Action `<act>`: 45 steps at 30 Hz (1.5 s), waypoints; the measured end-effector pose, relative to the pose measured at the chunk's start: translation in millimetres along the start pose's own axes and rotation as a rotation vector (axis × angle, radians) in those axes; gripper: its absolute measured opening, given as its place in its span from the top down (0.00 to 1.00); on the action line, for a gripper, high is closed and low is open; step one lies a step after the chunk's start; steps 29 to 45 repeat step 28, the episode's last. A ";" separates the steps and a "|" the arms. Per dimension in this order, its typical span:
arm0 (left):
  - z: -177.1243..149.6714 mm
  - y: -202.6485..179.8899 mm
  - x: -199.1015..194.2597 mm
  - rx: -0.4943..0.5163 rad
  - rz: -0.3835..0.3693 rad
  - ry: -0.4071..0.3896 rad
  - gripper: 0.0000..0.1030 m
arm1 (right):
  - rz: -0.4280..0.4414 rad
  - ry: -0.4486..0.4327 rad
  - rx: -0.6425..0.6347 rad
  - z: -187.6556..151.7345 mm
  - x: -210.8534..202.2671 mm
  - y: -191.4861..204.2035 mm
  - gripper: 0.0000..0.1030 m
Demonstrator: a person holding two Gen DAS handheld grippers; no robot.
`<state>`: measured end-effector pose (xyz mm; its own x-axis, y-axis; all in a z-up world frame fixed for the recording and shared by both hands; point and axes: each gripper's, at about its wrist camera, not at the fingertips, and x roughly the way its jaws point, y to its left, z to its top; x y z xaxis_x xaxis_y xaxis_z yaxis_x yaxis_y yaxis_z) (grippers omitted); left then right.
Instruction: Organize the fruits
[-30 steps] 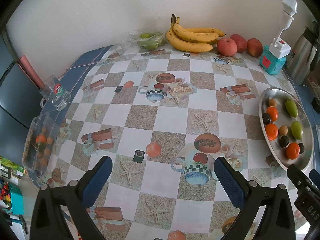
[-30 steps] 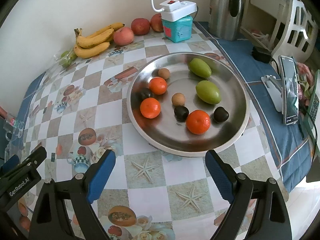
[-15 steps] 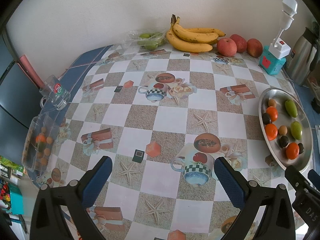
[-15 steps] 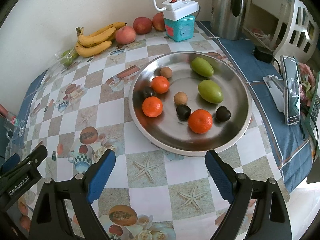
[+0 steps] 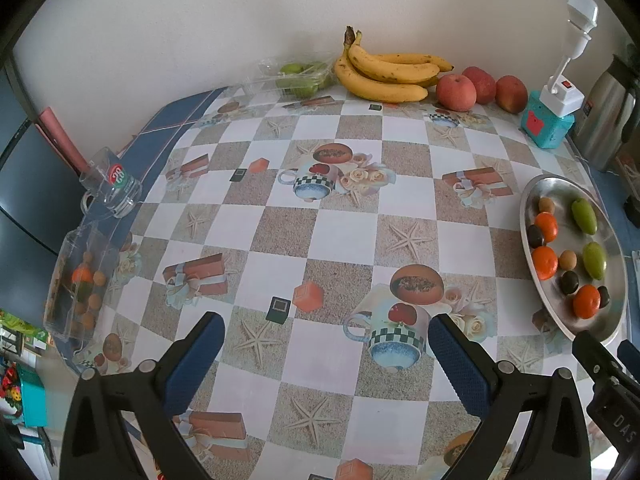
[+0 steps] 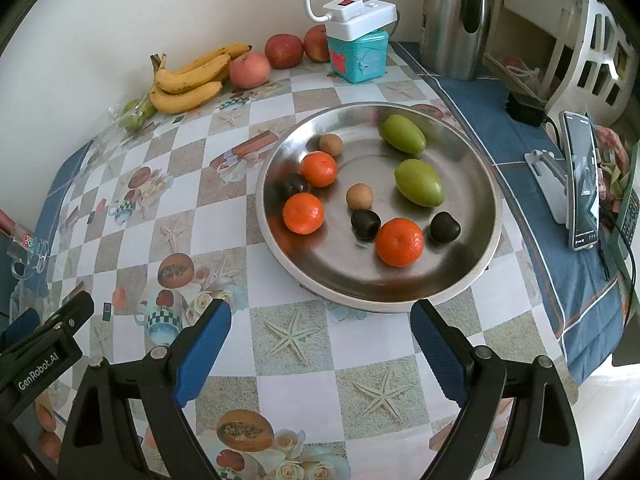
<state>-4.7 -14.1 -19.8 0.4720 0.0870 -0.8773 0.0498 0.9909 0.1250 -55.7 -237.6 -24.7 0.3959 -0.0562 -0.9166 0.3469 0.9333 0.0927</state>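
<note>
A steel plate holds three oranges, two green fruits, two small brown fruits and three dark ones. It also shows at the right of the left wrist view. My right gripper is open and empty just in front of the plate's near rim. My left gripper is open and empty over the patterned tablecloth, left of the plate. Bananas and three apples lie by the wall.
A clear box of small fruits and a glass mug stand at the table's left edge. A bag of green fruits lies beside the bananas. A teal box with a white lamp, a steel kettle and a phone on a stand are at right.
My right gripper has moved slightly closer to the plate. The left gripper has barely moved. Both stay open.
</note>
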 end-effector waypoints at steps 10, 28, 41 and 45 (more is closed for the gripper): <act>0.1 0.2 0.5 0.000 0.001 0.001 0.00 | -0.009 0.000 0.002 0.1 0.5 -0.4 0.11; -1.2 3.6 -0.3 -0.018 -0.001 0.000 0.00 | -0.022 0.005 0.000 -0.6 1.4 1.4 0.11; -1.2 3.6 -0.3 -0.018 -0.001 0.000 0.00 | -0.022 0.005 0.000 -0.6 1.4 1.4 0.11; -1.2 3.6 -0.3 -0.018 -0.001 0.000 0.00 | -0.022 0.005 0.000 -0.6 1.4 1.4 0.11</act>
